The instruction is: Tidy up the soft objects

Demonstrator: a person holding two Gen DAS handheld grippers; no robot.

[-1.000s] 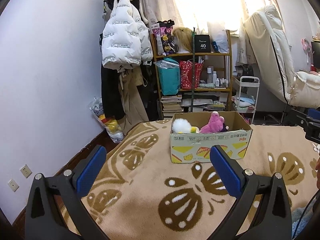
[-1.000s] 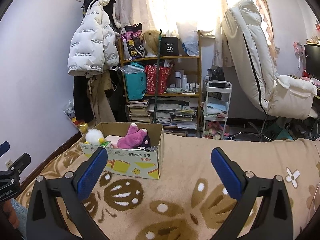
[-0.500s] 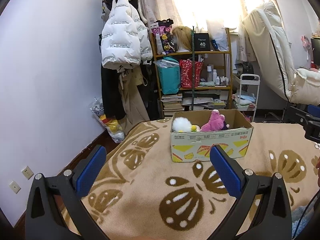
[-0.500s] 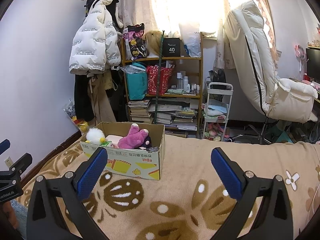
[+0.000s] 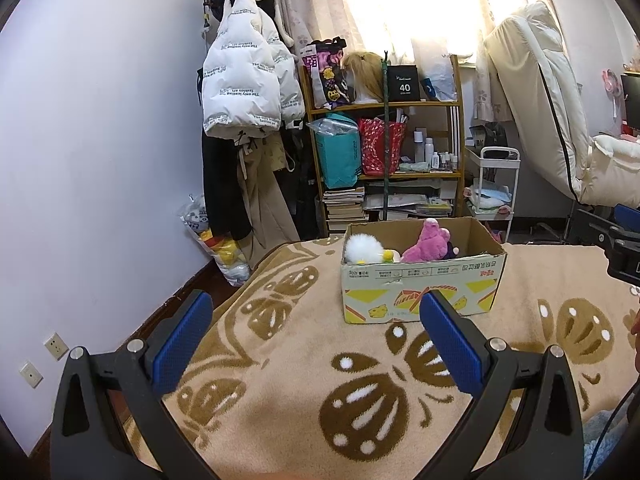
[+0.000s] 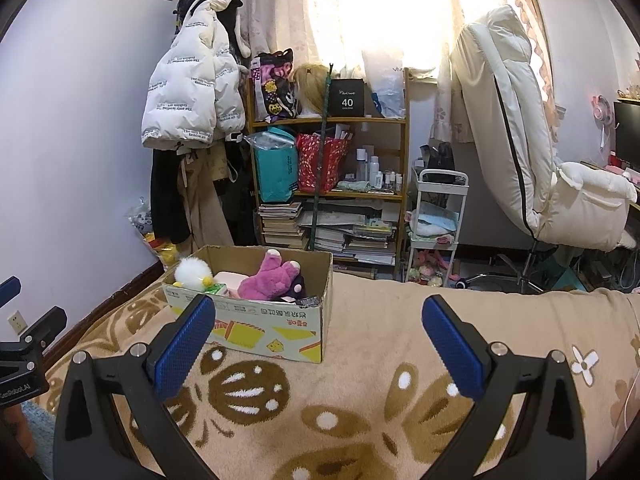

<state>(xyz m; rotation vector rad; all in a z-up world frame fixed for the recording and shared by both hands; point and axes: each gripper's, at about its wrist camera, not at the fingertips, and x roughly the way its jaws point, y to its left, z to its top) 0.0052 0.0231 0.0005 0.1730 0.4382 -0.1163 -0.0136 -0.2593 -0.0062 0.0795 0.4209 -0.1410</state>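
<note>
A cardboard box [image 5: 420,284] [image 6: 256,322] stands on the beige patterned blanket [image 5: 280,380] [image 6: 380,380]. In it lie a white fluffy toy [image 5: 363,249] [image 6: 193,272], a pink plush toy [image 5: 428,241] [image 6: 269,280], and a pale pink item [image 6: 229,278]. My left gripper [image 5: 316,340] is open and empty, well short of the box. My right gripper [image 6: 318,340] is open and empty, to the right of the box. The right gripper's body shows at the left view's right edge [image 5: 624,248].
A wooden shelf [image 6: 332,184] with bags, bottles and books stands behind the bed. Coats [image 6: 192,100] hang on the wall at the left. A white cart [image 6: 436,224] and a cream recliner chair [image 6: 532,168] stand to the right.
Both views have risen and tilted slightly; the box sits a little lower in both frames. Both grippers stay open and empty.
</note>
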